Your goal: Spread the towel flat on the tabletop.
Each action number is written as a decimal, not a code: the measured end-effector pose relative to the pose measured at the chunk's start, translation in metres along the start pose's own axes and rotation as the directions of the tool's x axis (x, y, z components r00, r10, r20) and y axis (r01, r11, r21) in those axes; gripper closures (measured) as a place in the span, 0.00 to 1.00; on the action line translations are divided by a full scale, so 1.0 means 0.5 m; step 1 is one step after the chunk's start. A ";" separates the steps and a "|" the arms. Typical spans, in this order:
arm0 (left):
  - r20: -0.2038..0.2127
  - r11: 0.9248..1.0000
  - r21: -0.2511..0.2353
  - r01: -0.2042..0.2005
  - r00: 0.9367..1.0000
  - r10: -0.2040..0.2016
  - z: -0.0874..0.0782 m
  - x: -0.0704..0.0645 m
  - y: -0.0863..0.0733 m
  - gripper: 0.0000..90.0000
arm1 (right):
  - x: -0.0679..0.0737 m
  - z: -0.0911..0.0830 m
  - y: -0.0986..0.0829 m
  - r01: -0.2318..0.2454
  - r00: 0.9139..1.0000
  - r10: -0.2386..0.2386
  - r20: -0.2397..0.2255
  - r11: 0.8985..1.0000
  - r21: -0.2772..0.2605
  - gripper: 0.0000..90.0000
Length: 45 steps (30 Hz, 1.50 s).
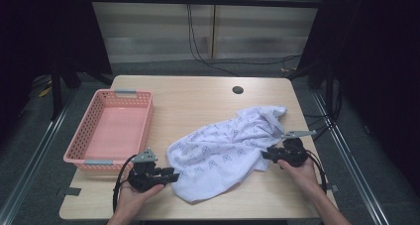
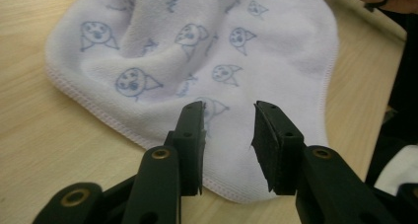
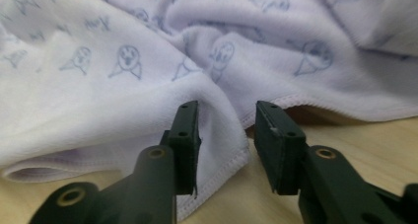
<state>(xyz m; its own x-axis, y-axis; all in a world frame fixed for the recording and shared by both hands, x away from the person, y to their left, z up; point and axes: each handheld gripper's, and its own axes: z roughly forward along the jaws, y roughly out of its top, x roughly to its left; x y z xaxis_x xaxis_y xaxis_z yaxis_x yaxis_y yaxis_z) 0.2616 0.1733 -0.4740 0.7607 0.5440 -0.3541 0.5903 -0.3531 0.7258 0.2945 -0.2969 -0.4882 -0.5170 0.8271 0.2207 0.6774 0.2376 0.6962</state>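
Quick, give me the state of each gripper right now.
Left gripper: open, jaws over the near edge of the towel, holding nothing.
Right gripper: open, jaws either side of a towel corner, not clamped.

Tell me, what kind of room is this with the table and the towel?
Probably a lab or recording workroom, not a home. The wooden table stands between dark curtains, cables hang down the back wall, and a person holds a gripper in each hand beside a printed towel and a pink basket.
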 end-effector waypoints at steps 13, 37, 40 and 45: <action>0.035 0.995 0.088 -0.054 0.998 0.051 0.020 -0.014 -0.025 0.65 | 0.037 0.000 -0.028 0.086 0.992 -0.083 -0.097 0.996 0.026 0.58; 0.039 0.971 0.176 -0.163 0.987 0.159 0.053 -0.042 -0.038 0.91 | 0.044 -0.041 -0.036 0.008 0.986 -0.015 -0.168 0.999 -0.037 0.95; 0.043 0.970 0.177 -0.168 0.986 0.163 0.054 -0.041 -0.035 0.96 | 0.040 -0.047 -0.031 -0.007 0.985 -0.003 -0.171 0.998 -0.059 0.95; 0.106 0.995 0.079 -0.066 0.993 0.057 0.037 -0.017 -0.018 0.97 | 0.037 -0.054 -0.014 -0.023 0.984 0.008 -0.176 0.996 -0.088 0.95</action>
<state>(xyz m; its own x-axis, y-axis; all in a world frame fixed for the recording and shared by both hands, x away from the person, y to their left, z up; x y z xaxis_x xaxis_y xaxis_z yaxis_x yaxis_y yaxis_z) 0.2547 0.1577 -0.4883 0.8177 0.4388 -0.3727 0.5585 -0.4475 0.6984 0.2657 -0.2969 -0.4705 -0.5960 0.7261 0.3428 0.6407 0.1727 0.7481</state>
